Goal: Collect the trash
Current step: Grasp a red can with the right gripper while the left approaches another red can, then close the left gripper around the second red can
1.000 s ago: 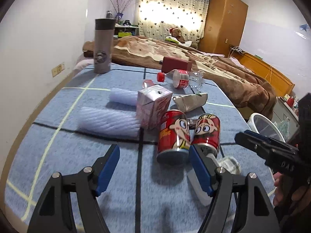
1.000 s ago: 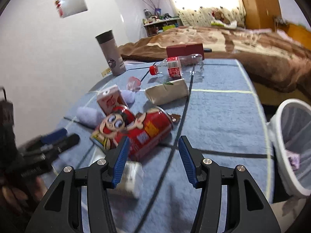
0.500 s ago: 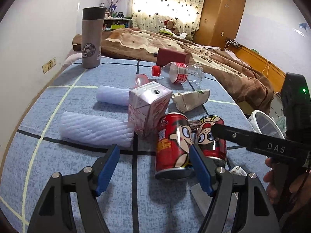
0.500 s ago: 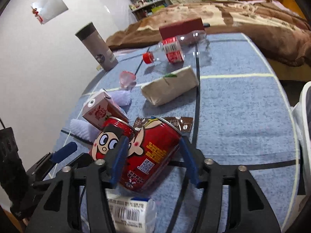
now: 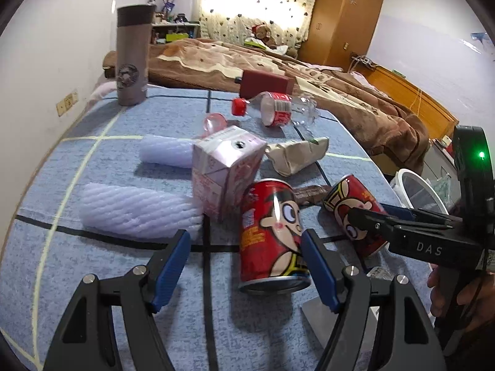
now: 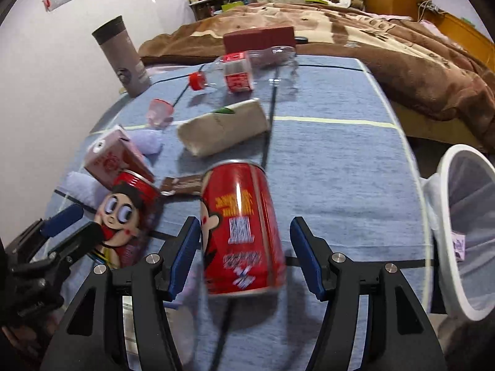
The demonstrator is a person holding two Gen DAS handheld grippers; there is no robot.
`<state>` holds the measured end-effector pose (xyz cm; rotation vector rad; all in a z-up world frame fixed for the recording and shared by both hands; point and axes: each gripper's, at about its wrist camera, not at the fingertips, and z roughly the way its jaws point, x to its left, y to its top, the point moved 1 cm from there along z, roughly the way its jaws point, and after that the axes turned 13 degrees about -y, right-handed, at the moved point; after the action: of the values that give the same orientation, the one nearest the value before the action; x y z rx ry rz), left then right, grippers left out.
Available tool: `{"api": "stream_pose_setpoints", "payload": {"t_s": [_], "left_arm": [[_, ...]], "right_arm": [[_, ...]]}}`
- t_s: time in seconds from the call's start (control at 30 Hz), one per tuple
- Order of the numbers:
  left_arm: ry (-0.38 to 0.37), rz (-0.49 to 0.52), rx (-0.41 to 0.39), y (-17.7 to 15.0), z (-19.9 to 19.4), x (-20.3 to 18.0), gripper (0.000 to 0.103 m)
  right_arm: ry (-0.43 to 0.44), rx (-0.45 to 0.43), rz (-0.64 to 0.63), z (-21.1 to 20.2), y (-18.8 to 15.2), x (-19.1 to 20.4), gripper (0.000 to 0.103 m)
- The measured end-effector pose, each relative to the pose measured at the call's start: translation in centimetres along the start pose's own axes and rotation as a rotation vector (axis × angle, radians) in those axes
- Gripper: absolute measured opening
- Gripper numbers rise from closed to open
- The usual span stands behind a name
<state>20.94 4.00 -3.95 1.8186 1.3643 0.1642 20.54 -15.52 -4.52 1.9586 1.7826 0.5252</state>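
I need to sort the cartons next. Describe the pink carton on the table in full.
The pink carton is a small drink box of coated paperboard, pale pink with red print and a foil straw hole on its top face. It stands upright but looks dented. It sits mid-table on the blue cloth, with a white foam sleeve against its left side and a red can close in front; contact there is unclear. No gripper touches it.

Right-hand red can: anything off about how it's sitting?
Yes. The right-hand red can leans over instead of standing like the other can. It sits between the right tool's open jaws, ungripped.
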Motion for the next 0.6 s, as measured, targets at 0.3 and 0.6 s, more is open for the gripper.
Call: {"api": "stream_pose_setpoints", "payload": {"t_s": [0.3, 0.6], "left_arm": [[-0.016, 0.006, 0.049, 0.2, 1.7, -0.5, 0.076], [-0.015, 0.008, 0.073, 0.1, 2.8, -0.8, 0.075]], "right_arm": [[0.016, -0.028, -0.019, 0.2, 0.0, -0.5, 0.062], [0.034, -0.049, -0.031, 0.1, -0.2, -0.4, 0.062]]}}
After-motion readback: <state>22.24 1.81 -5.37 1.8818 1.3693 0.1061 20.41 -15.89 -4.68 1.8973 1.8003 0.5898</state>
